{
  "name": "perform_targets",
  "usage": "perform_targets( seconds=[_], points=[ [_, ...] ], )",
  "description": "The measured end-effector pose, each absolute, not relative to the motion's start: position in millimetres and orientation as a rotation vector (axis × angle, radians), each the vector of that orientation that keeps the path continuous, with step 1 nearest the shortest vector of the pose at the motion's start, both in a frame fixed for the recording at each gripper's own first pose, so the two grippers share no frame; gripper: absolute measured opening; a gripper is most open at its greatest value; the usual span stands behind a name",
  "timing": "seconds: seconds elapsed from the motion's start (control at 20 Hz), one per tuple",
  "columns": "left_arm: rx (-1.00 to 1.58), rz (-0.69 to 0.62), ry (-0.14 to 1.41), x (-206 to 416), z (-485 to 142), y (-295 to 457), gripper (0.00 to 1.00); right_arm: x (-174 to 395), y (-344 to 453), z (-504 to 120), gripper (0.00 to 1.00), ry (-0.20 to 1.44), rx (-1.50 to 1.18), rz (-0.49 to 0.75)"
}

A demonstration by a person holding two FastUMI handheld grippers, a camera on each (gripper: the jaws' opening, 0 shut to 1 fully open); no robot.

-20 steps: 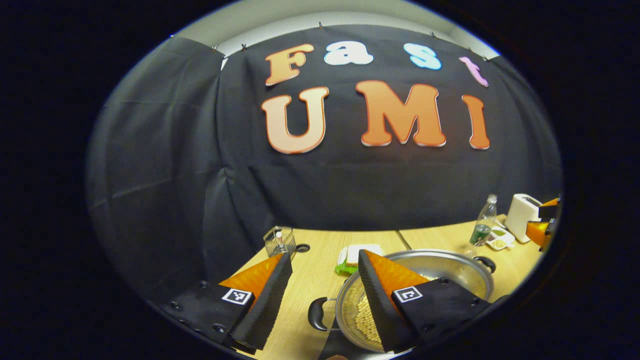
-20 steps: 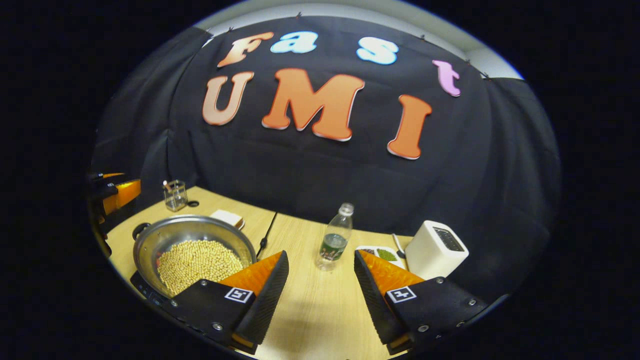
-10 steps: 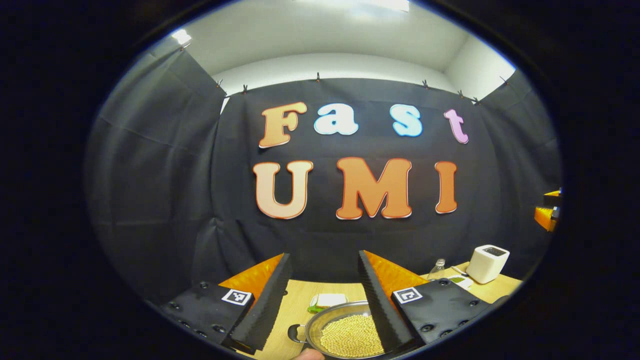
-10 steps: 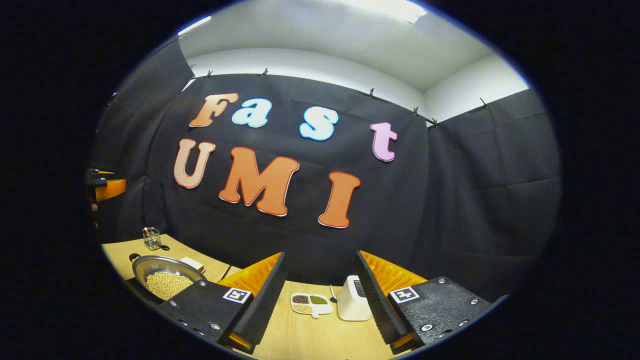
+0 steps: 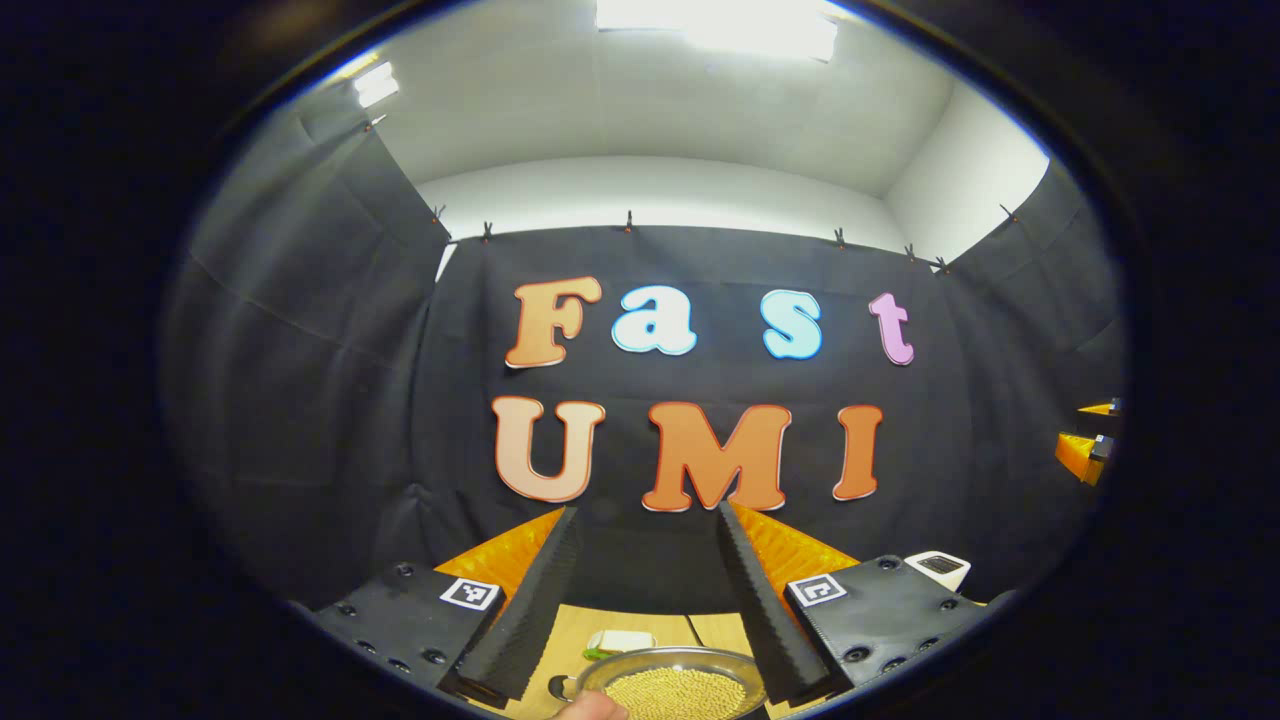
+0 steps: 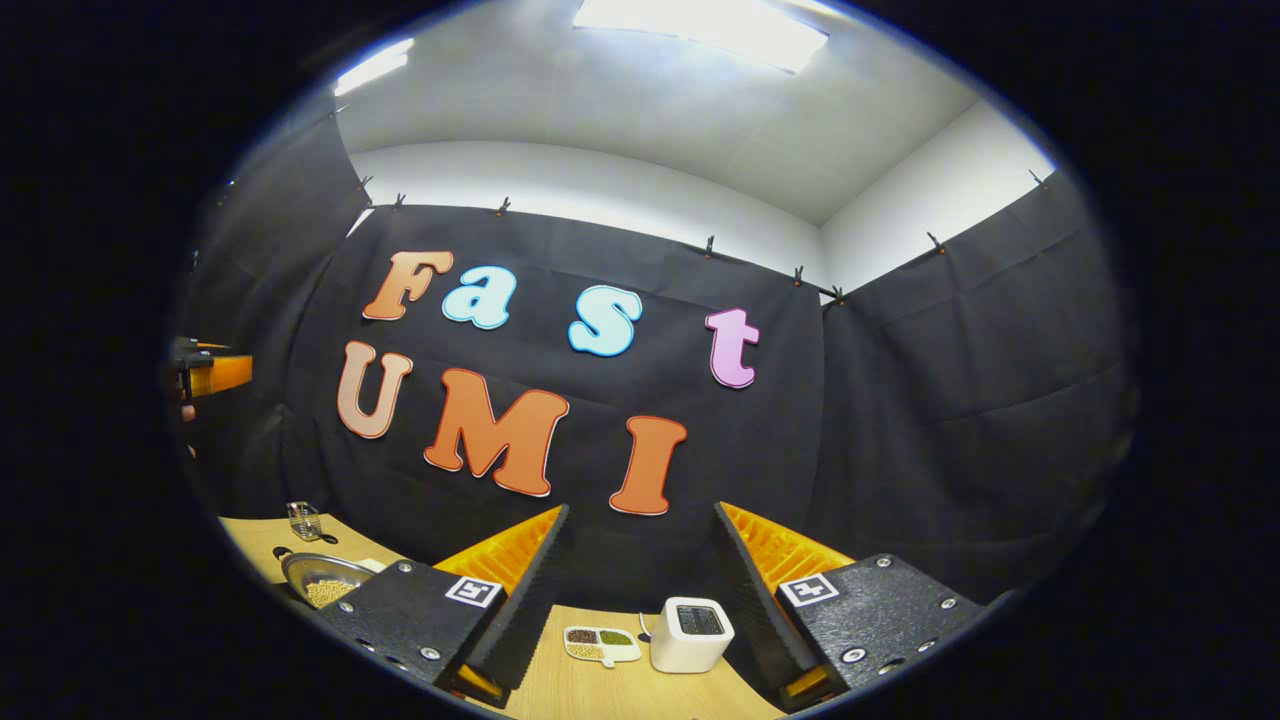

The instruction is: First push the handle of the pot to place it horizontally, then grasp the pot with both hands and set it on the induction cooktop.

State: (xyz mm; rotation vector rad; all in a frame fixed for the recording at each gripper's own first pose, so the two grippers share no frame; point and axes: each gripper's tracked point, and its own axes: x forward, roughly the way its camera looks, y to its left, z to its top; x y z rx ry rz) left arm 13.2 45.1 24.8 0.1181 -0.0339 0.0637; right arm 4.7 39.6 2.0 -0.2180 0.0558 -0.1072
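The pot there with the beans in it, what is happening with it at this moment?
Nobody is holding the pot. It sits low on the table, full of beans. A person holds two grippers, and both are raised above the table and open: the left gripper points over the pot toward the wall, the right gripper over a white box and a small dish.

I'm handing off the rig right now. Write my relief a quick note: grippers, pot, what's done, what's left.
Left gripper: open, holding nothing, raised above the table and looking over the pot.
Right gripper: open, holding nothing, raised, off to the side near the white toaster and the sectioned dish.
Pot: full of beans, upright, a handle toward its left in the left gripper view. It seems to sit on a dark base, likely the cooktop; hard to confirm.
Left: check the seating, otherwise nothing obvious.
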Motion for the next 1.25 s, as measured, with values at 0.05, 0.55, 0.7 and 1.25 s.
perform_targets(
  seconds=[0.05, 0.55, 0.7, 1.25],
  points=[
    [0.112, 0.062, -0.045, 10, 32, 44, 0.92, 4, 40, 3, 0.86, 0.057, -0.224, -0.105],
    [0.083, 0.009, -0.029, -8, 44, 47, 0.92, 1, 58, 13, 0.93, 0.042, -0.198, -0.039],
    [0.092, 0.029, -0.033, -8, 48, 55, 0.89, 3, 60, 15, 0.94, 0.038, -0.193, -0.031],
    [0.087, 0.047, -0.061, -17, 53, 61, 0.92, 6, 74, 2, 0.95, 0.053, -0.182, 0.001]
  ],
)
